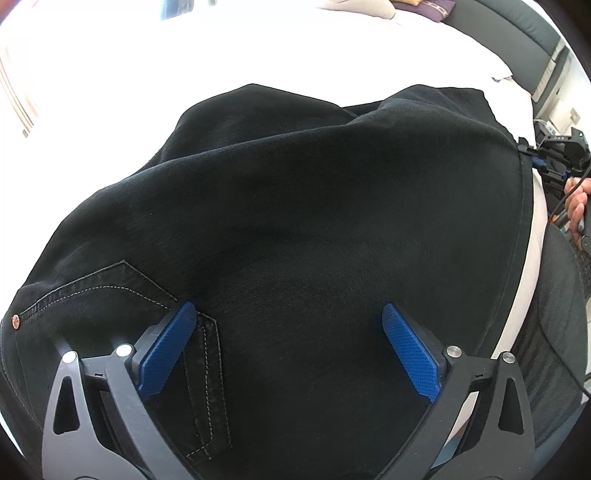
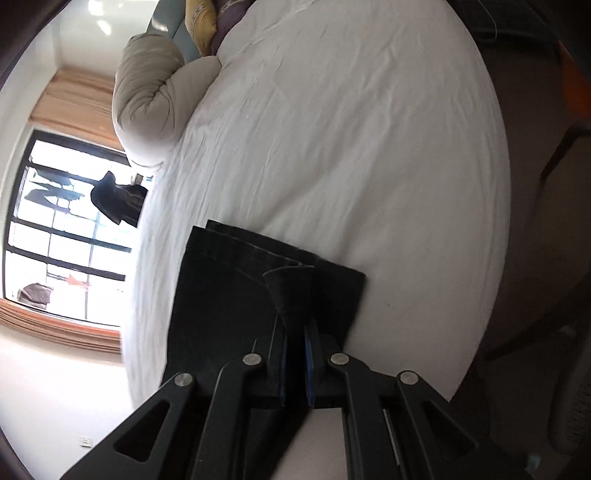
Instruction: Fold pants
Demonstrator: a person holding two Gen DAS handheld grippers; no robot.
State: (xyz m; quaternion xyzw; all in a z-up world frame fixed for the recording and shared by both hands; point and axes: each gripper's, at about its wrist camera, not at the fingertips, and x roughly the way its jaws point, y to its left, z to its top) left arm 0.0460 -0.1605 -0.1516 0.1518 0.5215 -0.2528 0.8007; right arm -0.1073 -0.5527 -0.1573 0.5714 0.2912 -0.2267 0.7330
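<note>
— One pair of black pants is seen spread over the white bed sheet, and most of the left wrist view is filled by it. A stitched back pocket and a copper rivet are shown at the lower left.

— How is the left gripper set?

— Its jaws are spread wide, with the blue pads well apart above the dark fabric. Nothing is pinched between them; whether the cloth is touched by the pad tips cannot be told.

— And the right gripper?

— It is clamped on the pants. A bunched fold of black cloth is squeezed between the nearly closed pads, and the hems are laid flat on the sheet just beyond. In the left wrist view the same gripper is seen at the far right edge of the garment, held by a hand.

— What is found around the pants?

— A rolled beige duvet and a yellow cushion are placed at the far end of the bed. A dark-framed window with peach curtains is seen beyond the mattress.
</note>
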